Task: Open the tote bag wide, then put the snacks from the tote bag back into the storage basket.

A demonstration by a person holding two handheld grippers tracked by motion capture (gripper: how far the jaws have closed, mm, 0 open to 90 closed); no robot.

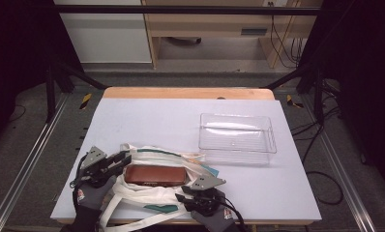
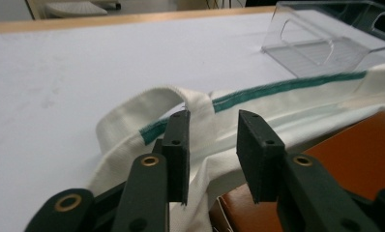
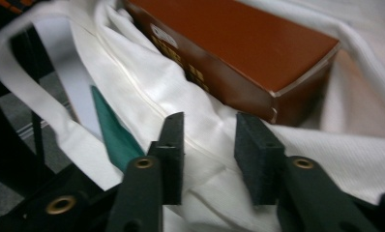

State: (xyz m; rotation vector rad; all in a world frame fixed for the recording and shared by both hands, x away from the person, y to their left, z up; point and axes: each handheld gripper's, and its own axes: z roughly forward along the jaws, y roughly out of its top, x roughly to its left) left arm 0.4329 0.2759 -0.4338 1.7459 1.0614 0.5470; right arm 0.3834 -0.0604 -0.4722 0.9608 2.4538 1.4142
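Risk: the bag (image 1: pixel 152 193) mouth may fall shut over the box (image 1: pixel 155 175) if either rim goes slack, and the box would then snag on cloth when pulled out. The box lies inside the bag, at the near edge of the desk (image 1: pixel 147 116); a clear bin (image 1: pixel 237 137) stands well apart to the right.

Left hand-held gripper (image 2: pixel 212 137): jaws partly spread, bag rim between them, pads not pressing.

Right hand-held gripper (image 3: pixel 209 140): jaws partly spread over bag cloth, nothing pinched.
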